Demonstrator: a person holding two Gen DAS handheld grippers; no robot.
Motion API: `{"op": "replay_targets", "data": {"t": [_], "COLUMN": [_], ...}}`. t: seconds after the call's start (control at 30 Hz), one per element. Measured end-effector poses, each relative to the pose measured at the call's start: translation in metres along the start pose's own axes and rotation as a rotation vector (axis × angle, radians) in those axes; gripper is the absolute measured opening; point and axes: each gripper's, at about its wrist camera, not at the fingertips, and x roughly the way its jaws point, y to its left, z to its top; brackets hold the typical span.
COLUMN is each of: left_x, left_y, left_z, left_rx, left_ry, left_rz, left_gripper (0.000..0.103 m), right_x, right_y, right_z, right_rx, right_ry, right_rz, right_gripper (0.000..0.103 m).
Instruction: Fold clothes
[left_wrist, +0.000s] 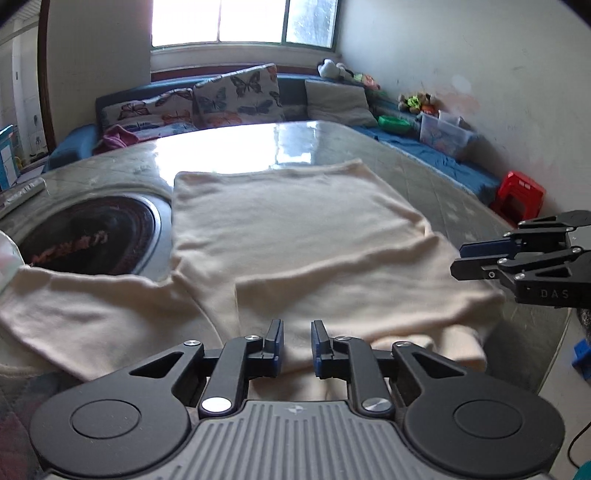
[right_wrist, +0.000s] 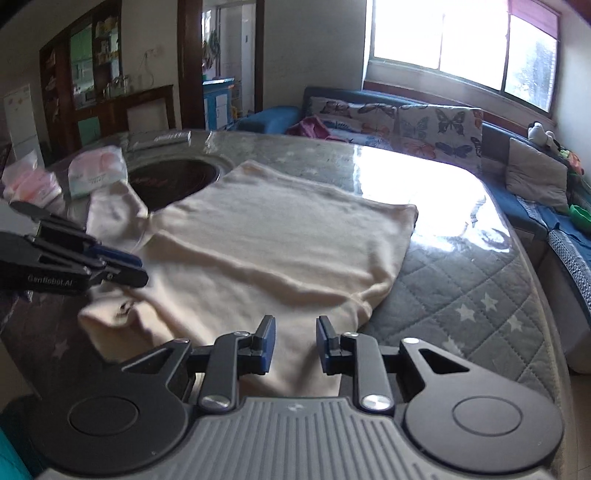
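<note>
cream knit sweater (left_wrist: 295, 236) lying flat on the quilted grey table (right_wrist: 461, 295), near hem hiding behind the left gripper (left_wrist: 297, 345); right gripper (right_wrist: 295, 345): 2 jaws gaping, holding nothing.

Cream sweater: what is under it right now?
The cream sweater lies on the grey quilted star-print table cover. Its left side overlaps the rim of the round dark cooktop. Anything else beneath is hidden by fabric.

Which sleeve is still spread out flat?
The left sleeve, stretched out past the dark round inset; the right sleeve is already folded across the body.
</note>
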Motion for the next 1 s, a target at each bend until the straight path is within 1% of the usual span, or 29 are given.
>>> {"op": "replay_targets", "data": {"t": [0.03, 0.1, 0.13, 0.17, 0.2, 0.3, 0.33, 0.47, 0.57, 0.67, 0.73, 0.83, 0.93, 1.0], "left_x": [0.000, -0.005, -0.007, -0.010, -0.013, -0.022, -0.025, -0.033, -0.038, -0.040, -0.039, -0.038, -0.034, -0.030], "left_y": [0.001, 0.005, 0.007, 0.011, 0.015, 0.027, 0.031, 0.064, 0.091, 0.120, 0.140, 0.171, 0.195, 0.207], "left_z": [-0.001, -0.001, 0.000, 0.001, 0.001, 0.004, 0.005, 0.005, 0.004, 0.004, 0.003, 0.001, -0.002, -0.002], "left_rx": [-0.002, -0.019, -0.028, -0.039, -0.050, -0.082, -0.093, -0.186, -0.261, -0.329, -0.383, -0.479, -0.544, -0.575], "left_ry": [0.000, -0.005, -0.010, -0.018, -0.027, -0.053, -0.061, -0.079, -0.092, -0.103, -0.106, -0.109, -0.107, -0.100], "left_rz": [-0.001, -0.004, -0.005, 0.007, 0.020, 0.058, 0.071, 0.165, 0.241, 0.328, 0.394, 0.467, 0.518, 0.534], "left_gripper": [0.018, 0.020, 0.026, 0.036, 0.038, 0.041, 0.044, 0.048, 0.052, 0.054, 0.054, 0.054, 0.053, 0.052], "right_x": [0.002, 0.004, 0.003, 0.002, 0.002, 0.009, 0.014, 0.040, 0.054, 0.063, 0.061, 0.054, 0.047, 0.044], "right_y": [0.002, 0.003, 0.003, 0.003, 0.003, 0.005, 0.008, 0.019, 0.032, 0.044, 0.049, 0.050, 0.049, 0.049], "right_z": [-0.003, -0.003, 0.000, 0.003, 0.007, 0.025, 0.029, 0.041, 0.042, 0.040, 0.041, 0.043, 0.046, 0.046], "right_rx": [-0.012, -0.027, -0.029, -0.030, -0.027, -0.020, -0.022, -0.013, -0.036, -0.070, -0.081, -0.076, -0.067, -0.063], "right_ry": [0.020, 0.032, 0.026, 0.019, 0.008, -0.020, -0.025, -0.018, 0.002, 0.023, 0.016, 0.001, -0.013, -0.016], "right_rz": [-0.003, -0.003, -0.001, 0.002, 0.009, 0.038, 0.043, 0.082, 0.113, 0.118, 0.121, 0.132, 0.132, 0.135], "right_gripper": [0.022, 0.022, 0.022, 0.022, 0.022, 0.023, 0.023, 0.023, 0.023, 0.023, 0.023, 0.023, 0.023, 0.023]}}
